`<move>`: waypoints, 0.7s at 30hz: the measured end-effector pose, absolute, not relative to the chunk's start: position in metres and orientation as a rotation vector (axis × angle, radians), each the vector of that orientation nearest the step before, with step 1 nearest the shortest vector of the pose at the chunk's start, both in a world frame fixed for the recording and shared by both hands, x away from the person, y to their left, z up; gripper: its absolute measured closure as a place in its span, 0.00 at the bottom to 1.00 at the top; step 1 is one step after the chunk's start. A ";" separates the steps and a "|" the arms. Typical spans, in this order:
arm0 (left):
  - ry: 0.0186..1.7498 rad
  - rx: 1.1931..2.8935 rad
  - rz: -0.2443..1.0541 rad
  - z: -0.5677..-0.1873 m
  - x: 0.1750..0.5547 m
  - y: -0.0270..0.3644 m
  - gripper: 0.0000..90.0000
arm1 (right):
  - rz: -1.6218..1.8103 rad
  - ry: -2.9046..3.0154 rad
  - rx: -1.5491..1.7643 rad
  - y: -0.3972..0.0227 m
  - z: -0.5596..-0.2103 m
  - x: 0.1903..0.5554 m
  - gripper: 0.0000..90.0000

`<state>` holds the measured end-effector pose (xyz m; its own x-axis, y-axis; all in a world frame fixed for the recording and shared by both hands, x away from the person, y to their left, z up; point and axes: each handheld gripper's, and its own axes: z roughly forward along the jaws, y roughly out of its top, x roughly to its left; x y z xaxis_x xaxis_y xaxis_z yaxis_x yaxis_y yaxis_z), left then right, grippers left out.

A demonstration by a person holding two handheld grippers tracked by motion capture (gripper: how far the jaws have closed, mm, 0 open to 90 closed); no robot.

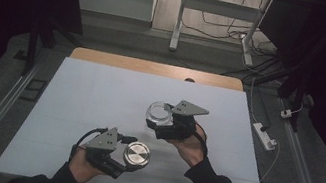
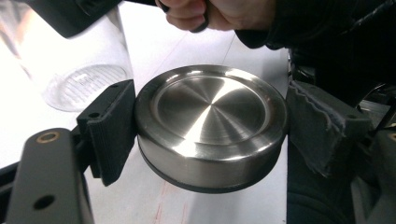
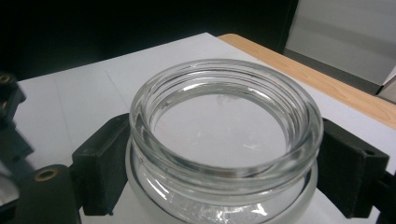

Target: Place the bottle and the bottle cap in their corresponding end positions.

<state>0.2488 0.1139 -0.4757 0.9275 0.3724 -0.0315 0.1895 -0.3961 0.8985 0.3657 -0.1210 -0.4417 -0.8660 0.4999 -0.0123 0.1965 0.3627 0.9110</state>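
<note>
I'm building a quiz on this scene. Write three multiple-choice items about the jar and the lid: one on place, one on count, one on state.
1. Where is the lid relative to the jar in the high view?
A. On top of the jar
B. Nearer the person and apart from it
C. Off the table

2. How many lids are there?
A. One
B. Two
C. Three

3. What is the state of the jar?
A. Capped
B. Lying on its side
C. Open-mouthed, with nothing visible inside

Answers:
1. B: the lid sits in the left gripper closer to the bottom edge, with bare white table between it and the jar.
2. A: a single steel lid shows between the left jaws.
3. C: the right gripper is shut on the jar's neck, and its rim is uncovered, the glass clear through.
</note>
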 end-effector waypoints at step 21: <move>0.443 2.049 0.190 -0.505 0.265 0.102 0.23 | 1.470 2.315 0.654 -0.101 -0.451 0.403 0.16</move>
